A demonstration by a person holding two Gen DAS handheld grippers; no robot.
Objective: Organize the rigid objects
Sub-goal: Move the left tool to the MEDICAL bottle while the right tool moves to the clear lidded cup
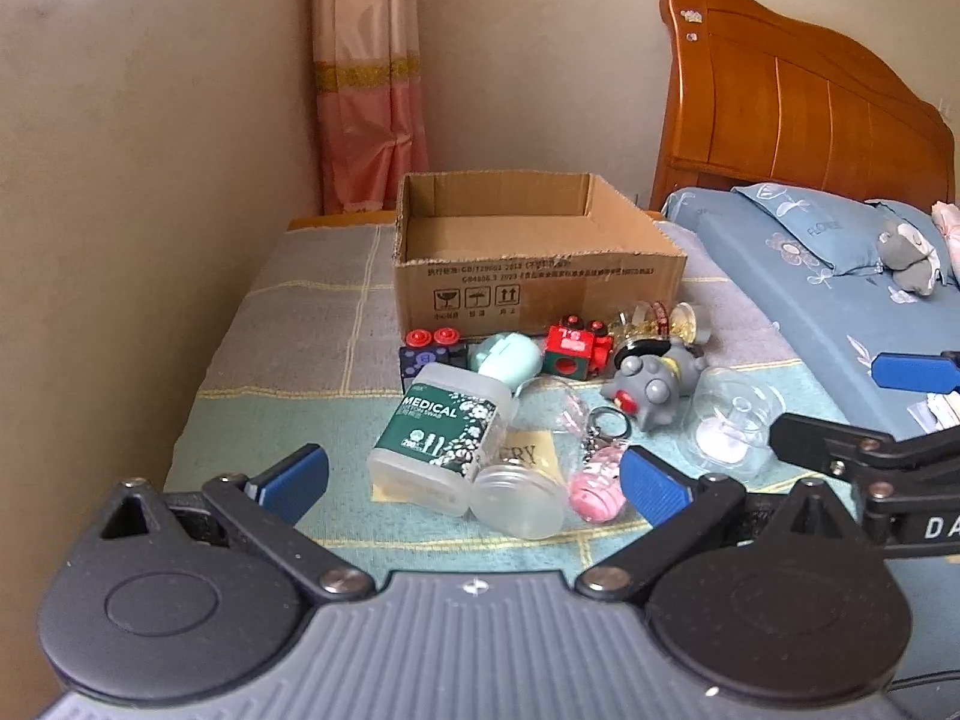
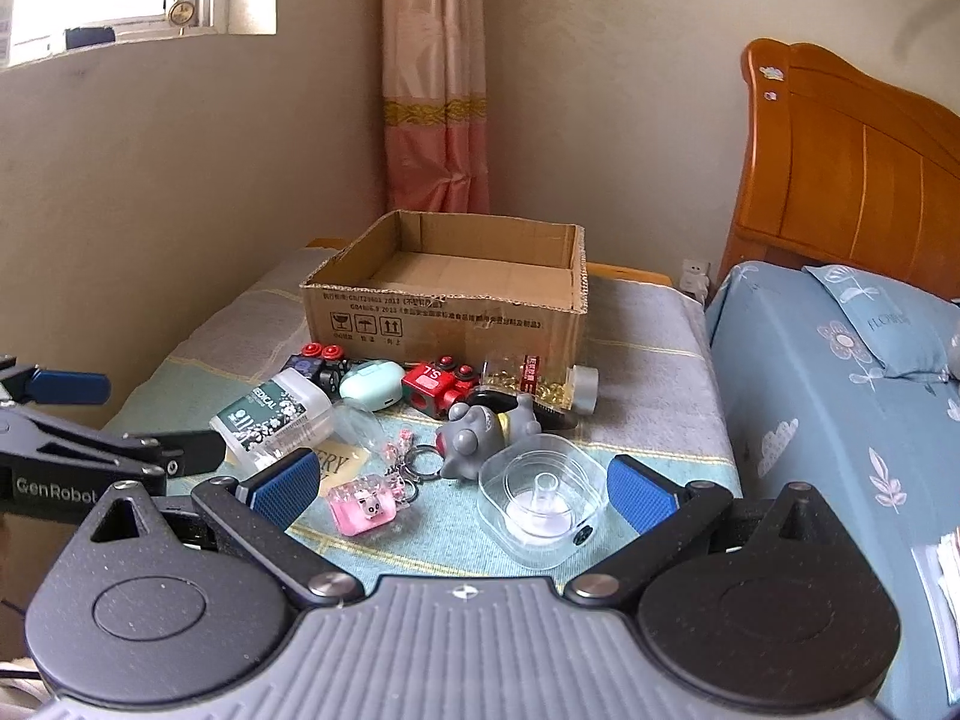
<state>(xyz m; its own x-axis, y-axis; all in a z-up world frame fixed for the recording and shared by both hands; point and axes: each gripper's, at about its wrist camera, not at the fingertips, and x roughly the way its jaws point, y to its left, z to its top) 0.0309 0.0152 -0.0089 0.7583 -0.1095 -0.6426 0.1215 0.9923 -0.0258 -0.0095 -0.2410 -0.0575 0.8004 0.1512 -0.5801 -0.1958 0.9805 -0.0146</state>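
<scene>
Cardboard box (image 2: pixel 444 306) bare inside, toys in front; left gripper (image 1: pixel 474 480) and right gripper (image 2: pixel 462 486) both wide.

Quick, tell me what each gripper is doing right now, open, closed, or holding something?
Left gripper: open, holding nothing, above the cotton swab box.
Right gripper: open, holding nothing, near the clear plastic case.

Ahead of both grippers, the cardboard box (image 2: pixel 444 312) looks matt and rough at its torn rim. Nearer, the cotton swab box (image 1: pixel 435 441) is frosted plastic under a glossy green label. The clear case (image 2: pixel 540 501) is shiny transparent plastic. The tablecloth (image 2: pixel 654 396) is woven, matt cloth. The grey figurine (image 1: pixel 651 387) seems smooth, perhaps vinyl.
</scene>
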